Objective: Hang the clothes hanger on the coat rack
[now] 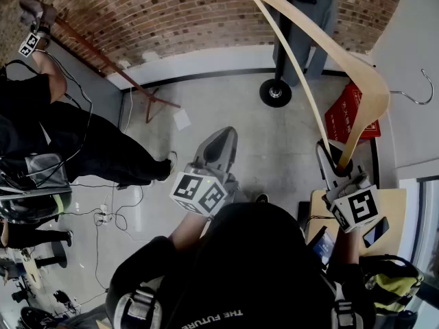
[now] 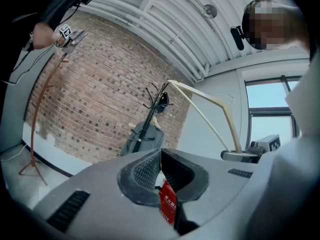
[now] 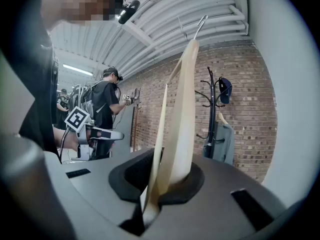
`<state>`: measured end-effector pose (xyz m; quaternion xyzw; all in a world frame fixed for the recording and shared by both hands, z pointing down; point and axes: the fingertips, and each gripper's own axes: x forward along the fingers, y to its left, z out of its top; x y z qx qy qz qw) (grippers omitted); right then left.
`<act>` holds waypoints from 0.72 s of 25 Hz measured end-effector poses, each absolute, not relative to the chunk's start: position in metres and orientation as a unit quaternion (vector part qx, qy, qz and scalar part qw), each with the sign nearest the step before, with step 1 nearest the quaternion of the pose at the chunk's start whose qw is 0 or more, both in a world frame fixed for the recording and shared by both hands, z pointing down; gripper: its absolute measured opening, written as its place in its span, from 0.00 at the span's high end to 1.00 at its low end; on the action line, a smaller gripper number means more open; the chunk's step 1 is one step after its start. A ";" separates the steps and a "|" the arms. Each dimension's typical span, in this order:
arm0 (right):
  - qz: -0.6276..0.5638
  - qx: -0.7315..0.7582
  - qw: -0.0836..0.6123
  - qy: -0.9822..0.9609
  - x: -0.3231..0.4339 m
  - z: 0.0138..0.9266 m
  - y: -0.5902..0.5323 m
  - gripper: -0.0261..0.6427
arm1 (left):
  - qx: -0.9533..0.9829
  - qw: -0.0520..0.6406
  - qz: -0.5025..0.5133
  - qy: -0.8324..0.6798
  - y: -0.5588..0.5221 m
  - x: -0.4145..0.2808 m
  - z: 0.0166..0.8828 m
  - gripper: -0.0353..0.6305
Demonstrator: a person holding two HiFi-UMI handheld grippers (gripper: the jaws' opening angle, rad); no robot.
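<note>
With the right gripper (image 1: 337,162) clamped on one end of the clothes hanger (image 1: 360,70) and the left gripper (image 1: 219,142) idle, jaws together on nothing, the hook (image 1: 420,94) at three o'clock probably wants turning toward the coat rack (image 1: 282,50) at twelve o'clock.

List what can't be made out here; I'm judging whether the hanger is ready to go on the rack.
- Coat rack top and hooks: head view, cut off by the top edge.
- Free hooks on it: both gripper views, too small; a grey garment covers part.
- Wooden hanger lower end: right gripper view, buried between the right hand-held gripper pads.
- Red box print: left gripper view, too small.
</note>
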<state>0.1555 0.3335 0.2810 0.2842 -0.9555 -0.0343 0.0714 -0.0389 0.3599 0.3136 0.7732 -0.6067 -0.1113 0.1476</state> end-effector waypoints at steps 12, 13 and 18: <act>-0.028 0.277 0.074 -0.958 0.143 0.281 0.326 0.91 | 0.770 0.145 -0.115 -0.611 0.352 -0.053 0.310 0.91; -0.029 0.277 0.076 -0.957 0.143 0.281 0.325 0.91 | 0.769 0.145 -0.115 -0.612 0.352 -0.054 0.310 0.91; -0.024 0.279 0.083 -0.956 0.147 0.286 0.318 0.91 | 0.766 0.147 -0.114 -0.615 0.351 -0.056 0.312 0.91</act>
